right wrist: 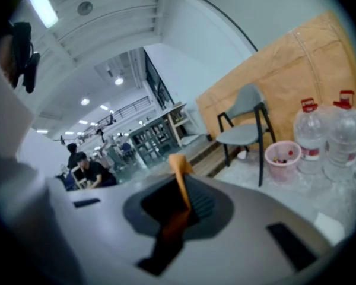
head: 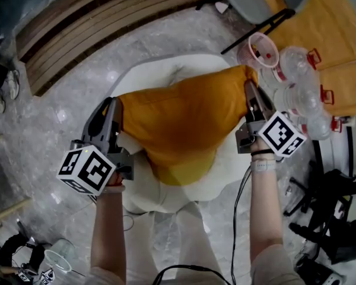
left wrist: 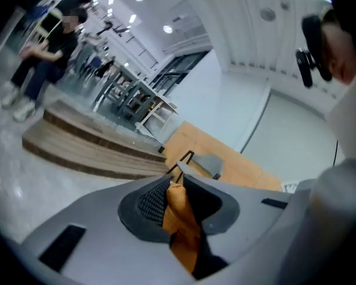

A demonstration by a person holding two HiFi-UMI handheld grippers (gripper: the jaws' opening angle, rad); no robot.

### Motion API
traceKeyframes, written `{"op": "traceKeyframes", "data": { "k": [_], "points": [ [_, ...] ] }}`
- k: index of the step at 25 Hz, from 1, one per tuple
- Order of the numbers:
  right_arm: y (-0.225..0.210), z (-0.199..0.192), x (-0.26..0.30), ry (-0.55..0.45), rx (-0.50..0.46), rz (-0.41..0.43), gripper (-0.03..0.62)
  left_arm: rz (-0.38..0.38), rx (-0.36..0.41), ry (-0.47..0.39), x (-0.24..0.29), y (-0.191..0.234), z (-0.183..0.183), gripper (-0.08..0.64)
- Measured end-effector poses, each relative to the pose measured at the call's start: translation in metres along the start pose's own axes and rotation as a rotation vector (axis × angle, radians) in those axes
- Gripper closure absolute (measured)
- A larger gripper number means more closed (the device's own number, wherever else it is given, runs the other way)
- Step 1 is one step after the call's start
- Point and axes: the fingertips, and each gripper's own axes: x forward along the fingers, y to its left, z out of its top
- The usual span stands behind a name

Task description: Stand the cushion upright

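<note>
An orange cushion (head: pixel 187 120) hangs between my two grippers above a white round seat (head: pixel 166 76). My left gripper (head: pixel 114 108) is shut on the cushion's left corner; in the left gripper view a fold of orange fabric (left wrist: pixel 181 215) is pinched between the jaws. On the opposite side, my right gripper (head: pixel 249 89) is shut on the right corner, and the right gripper view shows a thin orange edge (right wrist: pixel 179 180) sticking up from the jaws. The cushion's lower part sags toward me in the head view.
A grey chair (right wrist: pixel 243 123) with black legs, a pink bin (head: pixel 258 51) and large water bottles (head: pixel 299 76) stand at the right. Wooden steps (head: pixel 95 22) curve along the back left. People sit farther off in the room. Cables and bags lie on the floor by my legs.
</note>
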Motion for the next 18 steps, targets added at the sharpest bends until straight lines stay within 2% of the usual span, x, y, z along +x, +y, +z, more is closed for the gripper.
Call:
{"op": "traceKeyframes", "data": {
  "k": [5,7,10,13,15,18],
  "points": [
    [0.001,-0.001,-0.001,-0.001,-0.025,-0.021,0.56,0.109,0.552,0.04,-0.002,-0.018,0.006,0.485],
    [0.0,-0.001,-0.002,-0.003,-0.038,-0.024,0.56,0.145,0.707,0.05,-0.004,-0.025,0.006,0.483],
    [0.002,-0.001,-0.002,0.002,-0.06,-0.029,0.56,0.203,0.828,0.031,-0.009,-0.031,0.009,0.482],
    [0.0,-0.003,-0.003,0.014,-0.09,-0.059,0.56,0.23,0.95,-0.035,-0.018,-0.044,0.022,0.472],
    [-0.001,-0.004,-0.002,0.016,-0.088,-0.065,0.56,0.215,1.035,-0.08,-0.024,-0.059,0.034,0.472],
    [-0.001,-0.005,0.001,0.01,-0.087,-0.068,0.56,0.136,1.072,-0.08,-0.025,-0.075,0.035,0.472]
  ]
}}
